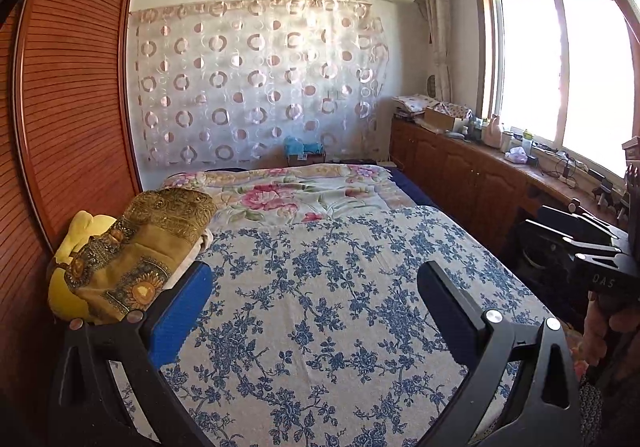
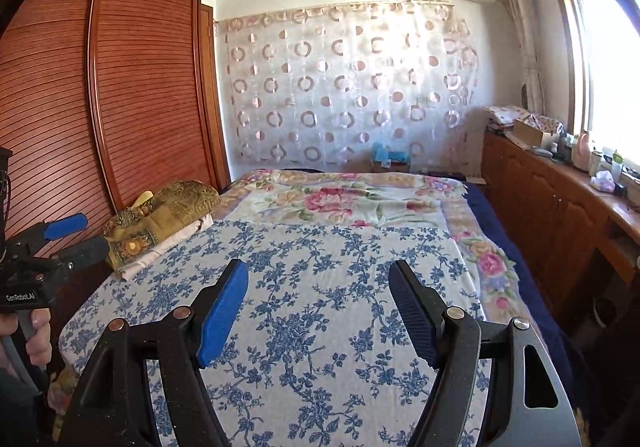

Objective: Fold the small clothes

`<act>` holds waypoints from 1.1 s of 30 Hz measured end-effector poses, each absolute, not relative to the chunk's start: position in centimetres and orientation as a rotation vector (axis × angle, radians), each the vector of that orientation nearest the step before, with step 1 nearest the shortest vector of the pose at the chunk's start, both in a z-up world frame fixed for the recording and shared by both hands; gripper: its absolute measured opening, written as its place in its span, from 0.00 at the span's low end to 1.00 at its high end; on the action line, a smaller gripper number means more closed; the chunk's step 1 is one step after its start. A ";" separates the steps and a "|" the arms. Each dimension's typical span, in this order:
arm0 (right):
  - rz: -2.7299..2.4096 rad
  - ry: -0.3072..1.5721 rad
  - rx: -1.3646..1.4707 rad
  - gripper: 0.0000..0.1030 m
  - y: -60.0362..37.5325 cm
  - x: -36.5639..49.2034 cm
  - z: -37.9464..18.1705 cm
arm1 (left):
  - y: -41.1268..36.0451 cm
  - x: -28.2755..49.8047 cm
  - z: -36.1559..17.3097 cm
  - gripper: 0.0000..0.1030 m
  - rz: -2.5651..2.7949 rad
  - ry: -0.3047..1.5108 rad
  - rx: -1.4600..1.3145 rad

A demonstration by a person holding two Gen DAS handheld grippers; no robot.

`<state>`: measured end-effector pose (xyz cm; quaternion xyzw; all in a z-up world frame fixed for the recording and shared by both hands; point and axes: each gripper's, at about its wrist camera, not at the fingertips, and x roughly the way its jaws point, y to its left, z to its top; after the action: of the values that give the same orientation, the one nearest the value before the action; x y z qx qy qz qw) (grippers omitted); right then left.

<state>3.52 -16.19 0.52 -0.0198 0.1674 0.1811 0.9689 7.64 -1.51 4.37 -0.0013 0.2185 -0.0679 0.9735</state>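
Left wrist view is showing the left gripper (image 1: pixel 316 287) hovering above a blue-flowered sheet (image 1: pixel 340 307) spread flat over the near part of a bed, its two fingers standing wide apart with only the sheet showing between them. A stack of folded clothes (image 1: pixel 132 247), topped by an olive-gold patterned piece, is sitting at the left edge of the bed beside the louvred wooden wardrobe (image 1: pixel 68 87), just beyond the blue pad of the left finger, and something yellow (image 1: pixel 78 231) is lying against its far side. At the right edge of this view the right gripper (image 1: pixel 588 235) is appearing from the side, with a hand (image 1: pixel 612 323) wrapping its handle. In the right wrist view the right gripper (image 2: pixel 320 299) is likewise hanging over the blue-flowered sheet (image 2: pixel 320 327), its jaws spread broadly and gripping nothing. The folded clothes (image 2: pixel 160 223) are lying to its left at the bed's edge, well apart from both fingers. The left gripper (image 2: pixel 76 235) is coming in from the left side of this view, its jaws parted near the stack without touching it. Past the sheet a pink-flowered blanket (image 2: pixel 340 199) is covering the far part of the bed.
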 end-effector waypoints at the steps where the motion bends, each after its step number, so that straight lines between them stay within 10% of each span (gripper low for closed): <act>1: 0.361 0.338 -0.040 0.73 -16.2 3.6 0.4 | -1.5 7.6 4.4 0.99 -0.133 0.438 -0.002; 33: 0.379 0.318 -0.043 0.73 -18.9 5.8 0.1 | -1.2 7.0 4.8 0.99 -0.119 0.429 -0.030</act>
<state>5.76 -18.89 0.09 -0.0212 0.1573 0.1878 0.9693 7.04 -1.22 4.75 -0.0148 0.2127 -0.0591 0.9752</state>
